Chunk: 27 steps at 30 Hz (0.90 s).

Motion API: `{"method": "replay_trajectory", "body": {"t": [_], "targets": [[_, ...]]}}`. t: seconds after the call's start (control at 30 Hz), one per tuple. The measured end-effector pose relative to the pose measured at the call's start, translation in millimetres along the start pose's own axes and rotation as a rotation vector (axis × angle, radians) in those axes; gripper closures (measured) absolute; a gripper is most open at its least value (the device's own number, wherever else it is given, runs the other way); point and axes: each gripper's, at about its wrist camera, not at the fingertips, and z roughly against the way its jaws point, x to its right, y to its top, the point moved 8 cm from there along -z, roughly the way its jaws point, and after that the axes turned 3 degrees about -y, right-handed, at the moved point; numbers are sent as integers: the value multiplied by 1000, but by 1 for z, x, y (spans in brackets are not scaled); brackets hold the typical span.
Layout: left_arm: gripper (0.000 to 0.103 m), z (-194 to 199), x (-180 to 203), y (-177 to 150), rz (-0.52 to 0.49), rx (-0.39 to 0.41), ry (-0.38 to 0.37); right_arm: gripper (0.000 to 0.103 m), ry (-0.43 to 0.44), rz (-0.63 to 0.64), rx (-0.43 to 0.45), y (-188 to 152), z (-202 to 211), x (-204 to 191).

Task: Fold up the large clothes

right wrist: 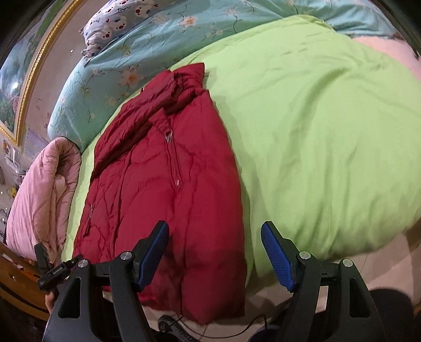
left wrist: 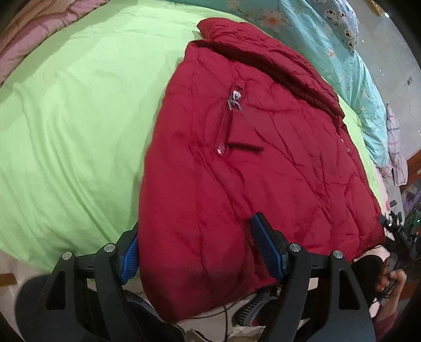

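Left wrist view looks down on a red padded jacket (left wrist: pixel 236 163) spread lengthwise on a bed covered with a light green quilt (left wrist: pixel 79 118), its collar at the far end and its hem hanging over the near edge of the bed. A metal zipper (left wrist: pixel 231 110) runs down the front, with a dark slit beside it. The left gripper (left wrist: pixel 194 250) hovers at the hem with its jaws standing wide, the jacket's left corner lying between the two blue pads (left wrist: pixel 260 247); the pads do not look pressed on the cloth, and the left pad is partly hidden behind the fabric. At the lower right edge of this view a hand (left wrist: pixel 392 284) holds the other gripper's handle, with a black cable beneath. From the right wrist view, the right gripper (right wrist: pixel 214 252) also stands with jaws wide apart, holding nothing: its left finger is over the jacket's near right portion, and its right finger is over the green quilt just beside the jacket's edge. The jacket (right wrist: pixel 163 184) runs away from the camera toward a turquoise flowered blanket (right wrist: pixel 110 73) and a pillow with a cartoon print (right wrist: pixel 115 18) at the head of the bed. A pink quilt (right wrist: pixel 42 200) lies bunched at the left side of the bed in this view, well apart from the jaws.
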Motion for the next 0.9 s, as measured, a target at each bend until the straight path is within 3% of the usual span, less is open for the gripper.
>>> {"method": "replay_trajectory", "body": {"t": [0.33, 0.57, 0.7, 0.77, 0.8, 0.87, 0.9], "targets": [[27, 5, 9, -19, 14, 3, -27, 27, 78, -29, -17, -30, -6, -11], [27, 9, -2, -6, 68, 19, -75, 27, 131, -64, 1, -20, 2, -12], [29, 7, 1, -5, 50, 12, -83, 31, 136, -56, -11, -21, -3, -14], [56, 6, 4, -5, 28, 15, -67, 46, 129, -55, -21, -23, -7, -13], [61, 6, 6, -5, 20, 14, -68, 57, 128, -52, -27, -24, -8, -13], [78, 7, 8, -3, 6, 20, -69, 65, 139, -51, -24, -23, -7, -14], [80, 8, 10, -3, -8, 26, -68, 71, 149, -49, -20, -23, -5, -15]]}}
